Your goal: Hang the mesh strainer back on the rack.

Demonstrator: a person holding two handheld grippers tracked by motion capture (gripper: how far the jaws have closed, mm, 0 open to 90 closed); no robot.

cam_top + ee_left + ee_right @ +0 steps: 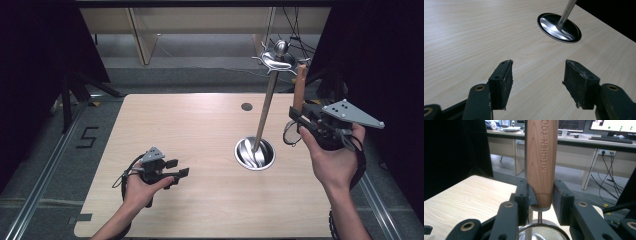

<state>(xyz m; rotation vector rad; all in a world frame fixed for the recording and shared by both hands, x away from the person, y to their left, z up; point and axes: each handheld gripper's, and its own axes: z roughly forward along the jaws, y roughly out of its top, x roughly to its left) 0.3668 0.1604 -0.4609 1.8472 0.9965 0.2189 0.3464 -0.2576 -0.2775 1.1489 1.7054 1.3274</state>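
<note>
A metal utensil stand (265,110) rises from a round shiny base (255,153) on the wooden table, with hooks (277,57) at its top. My right gripper (299,116) is raised to the right of the stand, shut on the wooden handle (299,87) of a mesh strainer. The handle points up, close beside the hooks. In the right gripper view the jaws press both sides of the handle (541,162), and the strainer's mesh bowl (544,232) hangs below them. My left gripper (177,169) is low over the table's left front, open with nothing between its pads (504,82). The base (559,27) lies ahead of it.
The table (200,125) has a small dark cable hole (246,106) near its back edge. Black curtains stand at both sides, and a tripod leg (67,100) is off the table's left. Desks and cables (604,177) lie beyond the table.
</note>
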